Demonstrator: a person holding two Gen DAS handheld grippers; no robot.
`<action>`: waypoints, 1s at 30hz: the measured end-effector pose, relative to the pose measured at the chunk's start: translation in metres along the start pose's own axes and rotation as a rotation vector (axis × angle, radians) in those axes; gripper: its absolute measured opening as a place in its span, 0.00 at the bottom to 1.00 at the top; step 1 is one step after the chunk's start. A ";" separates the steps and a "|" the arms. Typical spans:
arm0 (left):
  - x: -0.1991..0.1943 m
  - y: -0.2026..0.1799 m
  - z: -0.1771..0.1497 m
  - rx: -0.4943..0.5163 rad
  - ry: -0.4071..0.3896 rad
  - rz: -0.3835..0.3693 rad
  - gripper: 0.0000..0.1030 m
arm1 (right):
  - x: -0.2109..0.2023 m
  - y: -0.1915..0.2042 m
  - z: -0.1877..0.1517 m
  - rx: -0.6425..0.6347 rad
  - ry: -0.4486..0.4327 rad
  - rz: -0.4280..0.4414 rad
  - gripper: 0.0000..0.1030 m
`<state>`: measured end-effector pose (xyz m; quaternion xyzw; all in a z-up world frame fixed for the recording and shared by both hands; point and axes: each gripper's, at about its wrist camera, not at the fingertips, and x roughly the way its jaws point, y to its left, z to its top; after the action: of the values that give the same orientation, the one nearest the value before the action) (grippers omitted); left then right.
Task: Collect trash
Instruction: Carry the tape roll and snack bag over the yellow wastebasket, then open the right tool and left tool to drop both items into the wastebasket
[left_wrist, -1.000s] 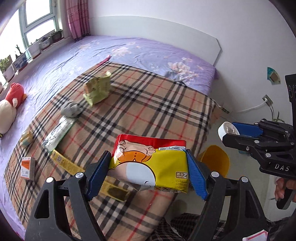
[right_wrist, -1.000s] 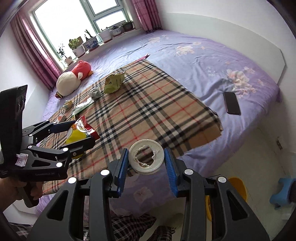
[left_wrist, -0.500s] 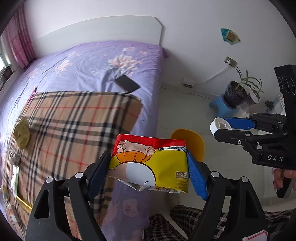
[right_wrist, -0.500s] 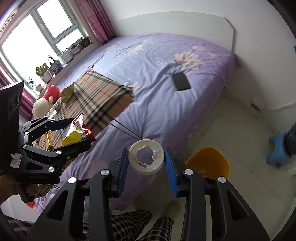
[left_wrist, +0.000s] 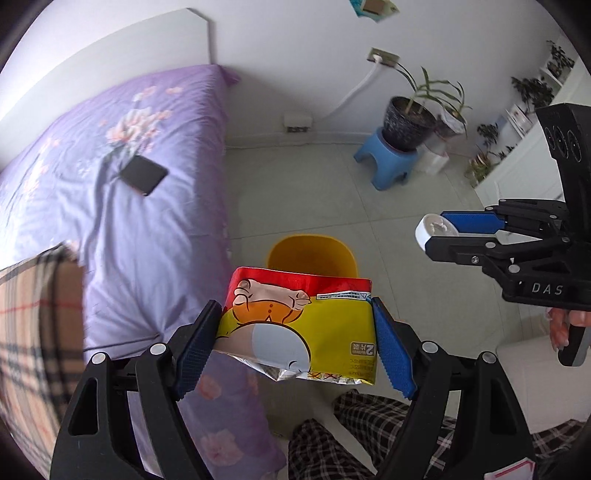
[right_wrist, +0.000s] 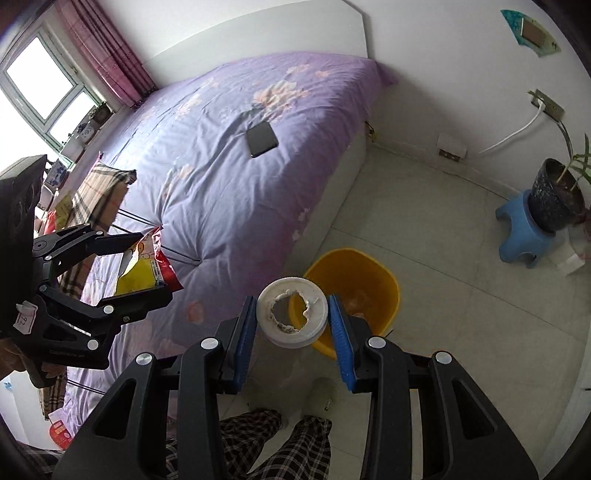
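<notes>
phone (right_wrist: 261, 139) on bed (right_wrist: 221, 155); potted plant (right_wrist: 557, 192) on stool (right_wrist: 524, 236).

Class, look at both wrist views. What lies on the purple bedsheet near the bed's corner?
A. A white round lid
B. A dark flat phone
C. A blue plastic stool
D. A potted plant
B: the dark flat phone lies on the purple floral bedsheet; it shows in the left wrist view too.

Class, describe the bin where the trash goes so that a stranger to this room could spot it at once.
Start at the purple bed and drop to the pale tiled floor beside its near corner. There stands the yellow bin, open-topped, the only yellow thing on the floor; the blue stool farther off carries a potted plant.
</notes>
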<state>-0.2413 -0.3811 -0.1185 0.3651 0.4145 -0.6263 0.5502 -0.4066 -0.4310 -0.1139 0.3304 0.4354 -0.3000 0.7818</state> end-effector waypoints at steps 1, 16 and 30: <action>0.007 -0.002 0.002 0.006 0.012 -0.009 0.77 | 0.005 -0.005 -0.002 0.003 0.006 -0.003 0.39; 0.139 -0.018 0.015 0.057 0.202 -0.014 0.77 | 0.119 -0.084 -0.009 0.071 0.178 -0.021 0.39; 0.211 -0.020 0.012 0.072 0.299 0.016 0.78 | 0.182 -0.120 -0.016 0.123 0.244 0.016 0.40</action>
<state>-0.2879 -0.4728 -0.3045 0.4771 0.4661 -0.5749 0.4739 -0.4253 -0.5241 -0.3107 0.4154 0.5055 -0.2776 0.7035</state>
